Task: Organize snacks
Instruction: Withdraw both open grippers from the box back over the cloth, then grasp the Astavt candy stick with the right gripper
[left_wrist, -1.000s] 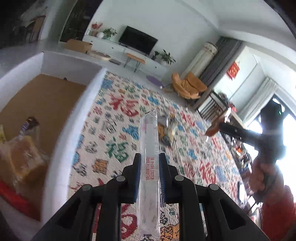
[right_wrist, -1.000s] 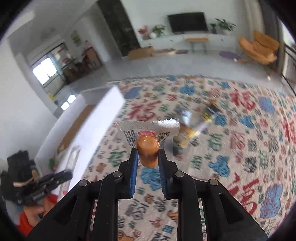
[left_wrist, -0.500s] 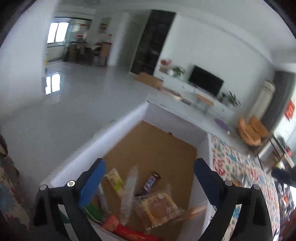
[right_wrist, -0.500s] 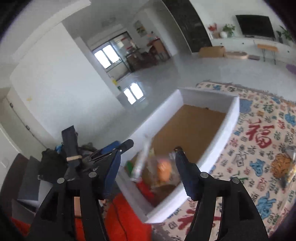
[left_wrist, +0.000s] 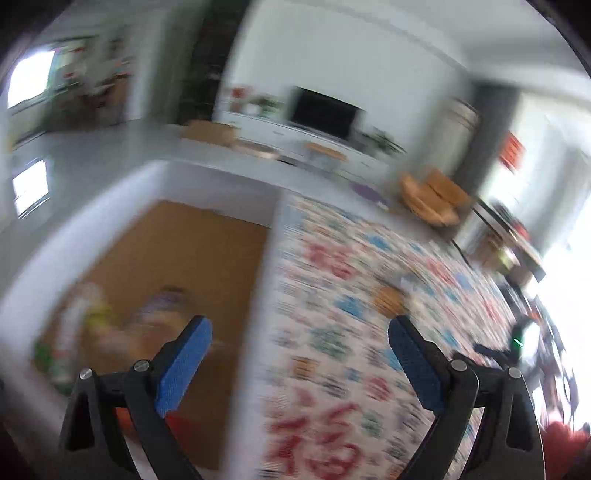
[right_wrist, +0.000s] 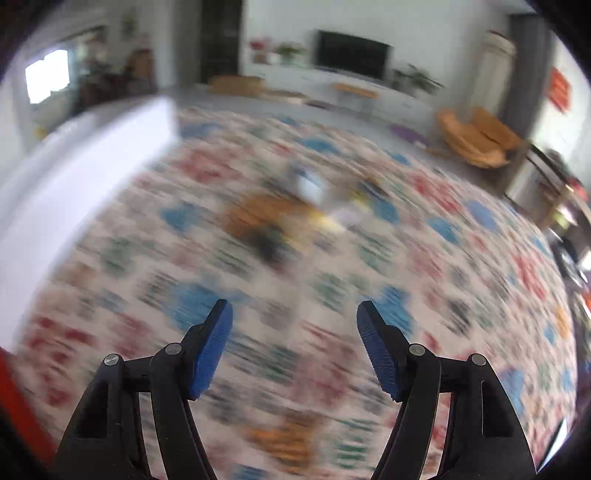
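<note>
Both views are smeared by motion. My left gripper (left_wrist: 299, 328) stands open and empty above the right wall of the white box (left_wrist: 264, 266). Inside the box, blurred snack packets (left_wrist: 110, 325) lie on its brown floor at the near left. My right gripper (right_wrist: 293, 312) has nothing between its fingers and its jaws are opening over the patterned cloth (right_wrist: 424, 295). Ahead of it, a blurred cluster of loose snacks (right_wrist: 291, 210) lies on the cloth, orange, white and yellow. The same snacks (left_wrist: 391, 295) show small in the left wrist view.
The box's white wall (right_wrist: 74, 184) runs along the left of the right wrist view. Beyond the cloth are a grey floor, a TV unit (right_wrist: 351, 55) and an orange chair (right_wrist: 476, 136). A red sleeve (left_wrist: 565, 450) shows at the lower right of the left wrist view.
A second ago my left gripper held a long clear tube pack and my right an orange jelly cup. Both let go over the box, and both grippers have swung back toward the cloth.
</note>
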